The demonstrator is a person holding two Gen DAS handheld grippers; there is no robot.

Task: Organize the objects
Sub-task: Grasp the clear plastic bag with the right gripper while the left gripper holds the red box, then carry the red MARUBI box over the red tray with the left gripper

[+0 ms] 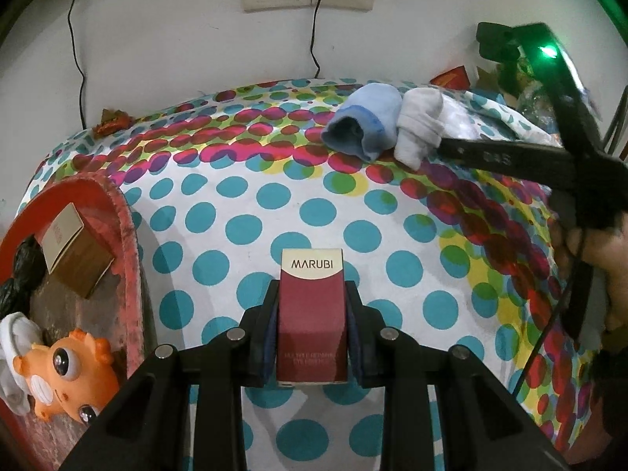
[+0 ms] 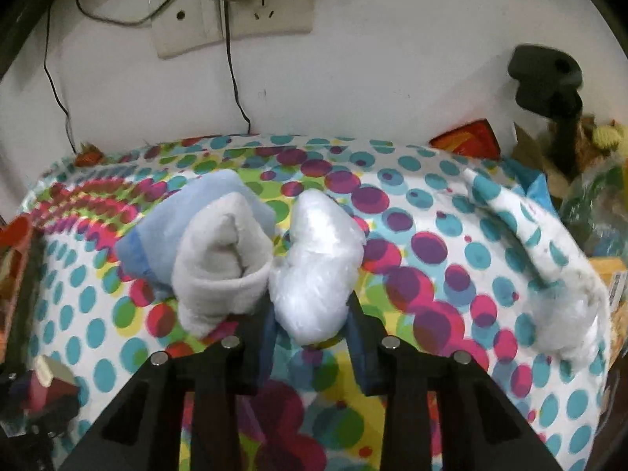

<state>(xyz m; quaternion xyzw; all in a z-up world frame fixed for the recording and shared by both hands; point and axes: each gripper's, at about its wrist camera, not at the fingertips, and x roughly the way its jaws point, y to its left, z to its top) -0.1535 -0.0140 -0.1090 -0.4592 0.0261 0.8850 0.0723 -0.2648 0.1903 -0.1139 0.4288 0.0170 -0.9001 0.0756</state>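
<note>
Left wrist view, nearest first: the left gripper (image 1: pixel 313 325) has its tongs clamped narrow on a dark red carton (image 1: pixel 312 314), pads flat against the two long sides, the cream top panel pointing away from the camera. Just left of it sits a red basket (image 1: pixel 127 235) already holding a brown box (image 1: pixel 74 251), an orange rubber fish toy (image 1: pixel 62 376) and a black bag. Judged step: carry the carton over the basket's fuzzy, worn rim and set it down inside. Doing this well likely means lifting clear of the rim first and choosing the bare floor between box and toy, since stiff card will tip if dropped on the toy.

Right wrist view: the right gripper (image 2: pixel 310 327) has its tongs closed narrow on a white plastic-wrapped bundle (image 2: pixel 316 267), crinkly and soft, bulging above the pads. Touching it on the left is a rolled grey sock (image 2: pixel 221 263), with a rolled blue sock (image 2: pixel 188 216) behind that. All lie on a spotted cloth (image 2: pixel 431 235), thin and wrinkled. A slow lift should keep the grey sock from dragging along.
</note>
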